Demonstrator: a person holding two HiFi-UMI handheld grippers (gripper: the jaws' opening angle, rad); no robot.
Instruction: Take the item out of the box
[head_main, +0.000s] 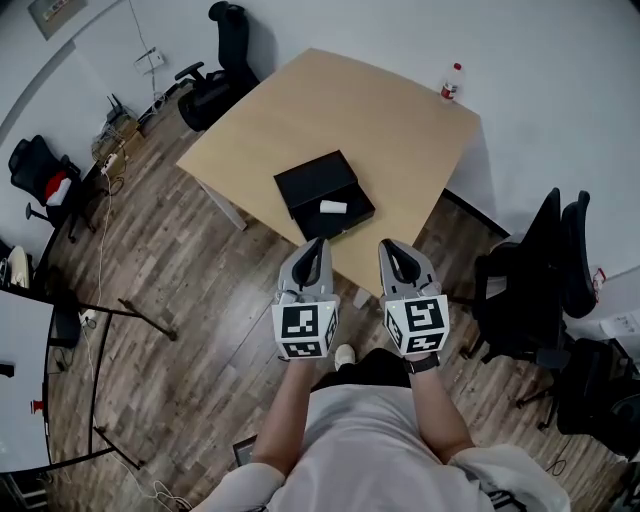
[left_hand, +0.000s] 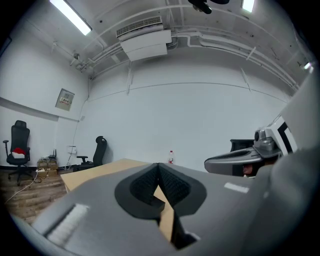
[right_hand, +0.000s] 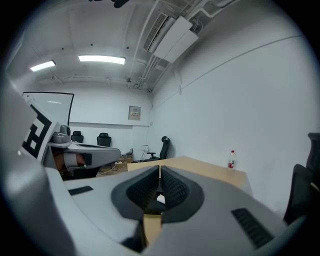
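An open black box (head_main: 323, 193) lies on the wooden table (head_main: 400, 130), with a small white roll-shaped item (head_main: 333, 207) inside it near its front right. My left gripper (head_main: 316, 245) and right gripper (head_main: 391, 246) hover side by side just short of the table's near edge, both shut with nothing between their jaws. In the left gripper view the left gripper (left_hand: 158, 166) has its pads pressed together above the table (left_hand: 107, 170). The right gripper (right_hand: 159, 171) likewise shows shut jaws, with a sliver of the white item (right_hand: 160, 199) visible below the pads.
A small bottle with a red cap (head_main: 451, 81) stands at the table's far right corner. Black office chairs (head_main: 215, 65) stand behind the table and others (head_main: 545, 275) to the right. A second desk edge (head_main: 25, 380) lies at the left over wooden flooring.
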